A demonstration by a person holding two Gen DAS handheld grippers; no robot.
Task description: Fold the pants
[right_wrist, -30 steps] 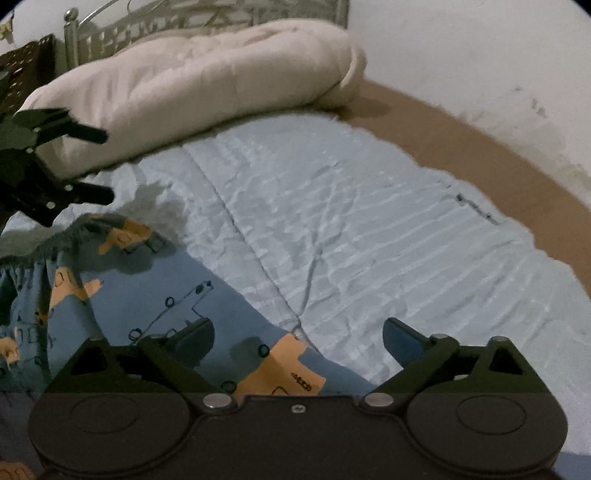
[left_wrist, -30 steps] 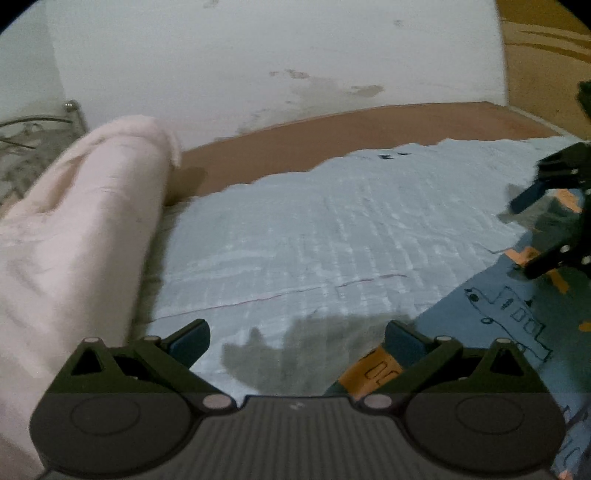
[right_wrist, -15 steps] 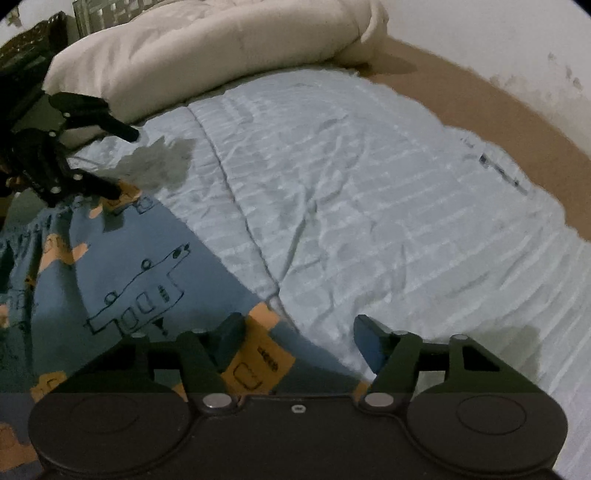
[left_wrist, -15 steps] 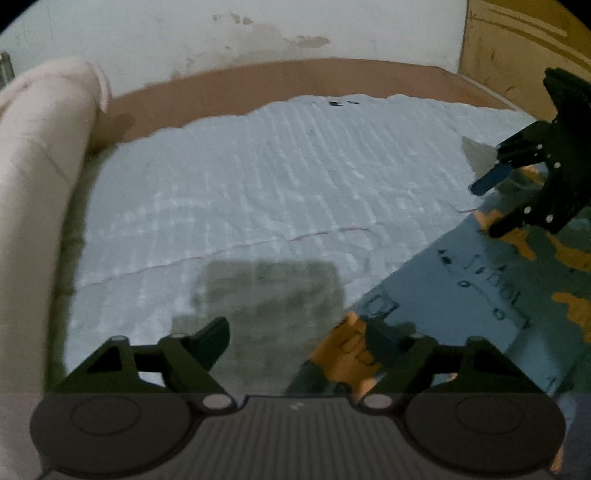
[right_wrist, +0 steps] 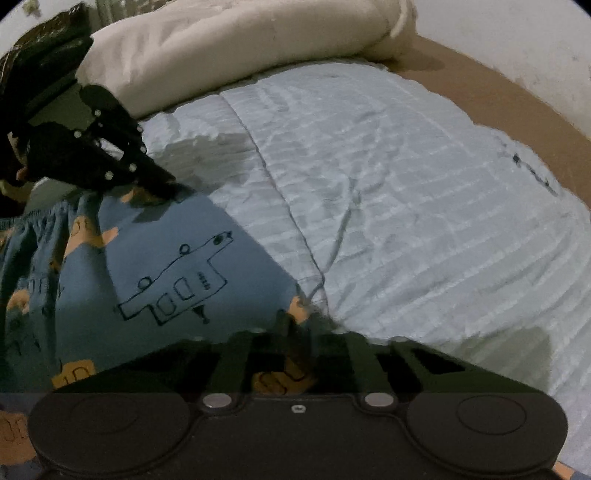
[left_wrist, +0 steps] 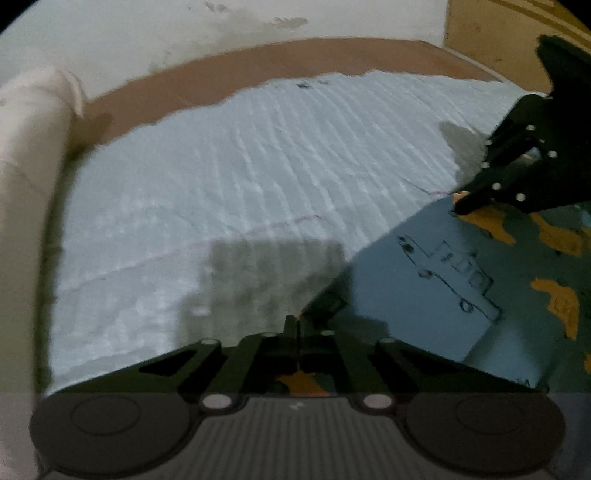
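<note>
Blue pants with orange patches and line drawings lie flat on a pale blue quilt. My left gripper is shut on the near edge of the pants. In the left wrist view the right gripper shows at the right, shut on the far edge. In the right wrist view my right gripper is shut on the edge of the pants, and the left gripper pinches the corner near the elastic waistband.
A rolled cream blanket lies along the head of the bed and shows at the left of the left wrist view. A brown mattress edge borders the quilt below a white wall. A wooden panel stands far right.
Both grippers were open above the edge of the pants. Both have come down and closed on the fabric edge.
</note>
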